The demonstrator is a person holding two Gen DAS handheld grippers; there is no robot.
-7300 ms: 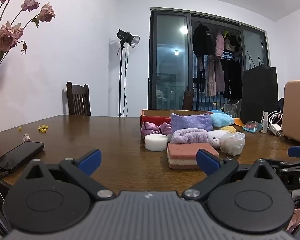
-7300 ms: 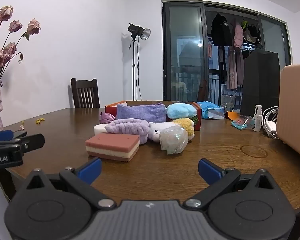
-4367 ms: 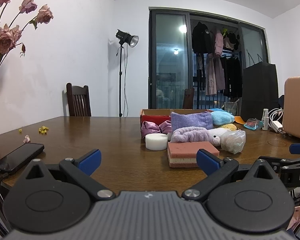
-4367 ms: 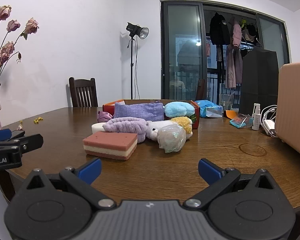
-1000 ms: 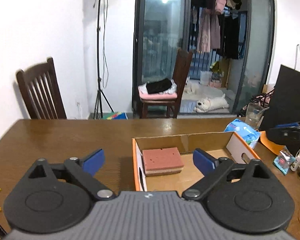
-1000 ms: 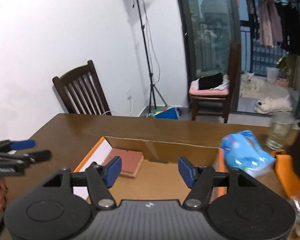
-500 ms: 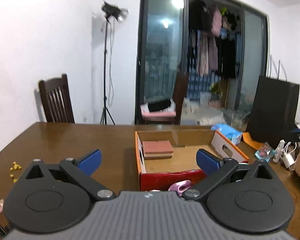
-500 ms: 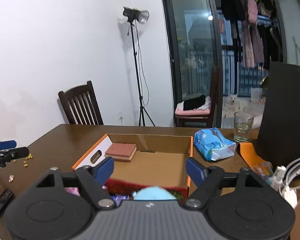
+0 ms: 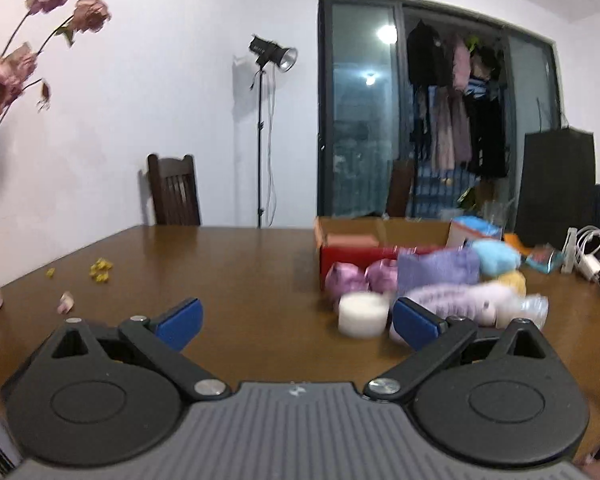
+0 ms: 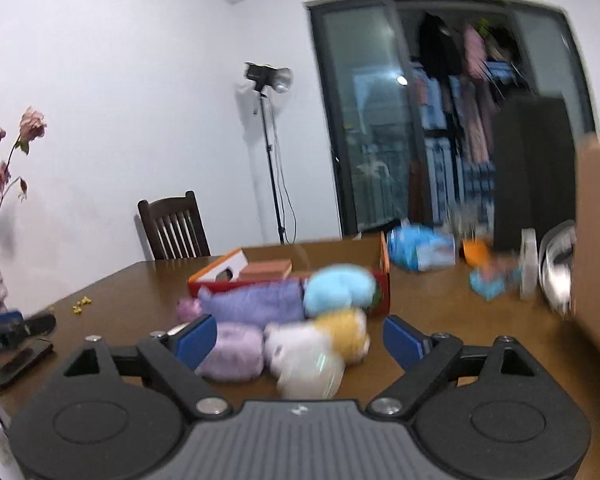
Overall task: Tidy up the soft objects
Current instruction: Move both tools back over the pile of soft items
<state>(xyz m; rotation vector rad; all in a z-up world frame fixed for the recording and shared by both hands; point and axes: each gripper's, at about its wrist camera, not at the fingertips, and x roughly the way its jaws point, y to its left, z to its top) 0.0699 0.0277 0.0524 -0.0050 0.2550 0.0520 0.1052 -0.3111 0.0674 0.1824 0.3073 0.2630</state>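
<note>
We hold both hand-held grippers, left (image 9: 296,316) and right (image 10: 300,338), spread wide and empty above the worktop (image 9: 240,280). Pink sponge (image 9: 352,239) lies inside the box (image 9: 348,258). Remaining soft objects (image 10: 300,332) cluster just before the box, likely staged for short transfers.

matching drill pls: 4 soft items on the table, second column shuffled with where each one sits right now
Items:
1. pink sponge block
2. white foam puck
3. light blue plush
4. purple cloth pouch

Places:
A. on the table in front of the box, just left of the blue plush
B. inside the cardboard box
C. against the box's front wall, near its right end
D. nearest the left gripper, standing on bare table

Pairs: 1-B, 2-D, 3-C, 4-A
</note>
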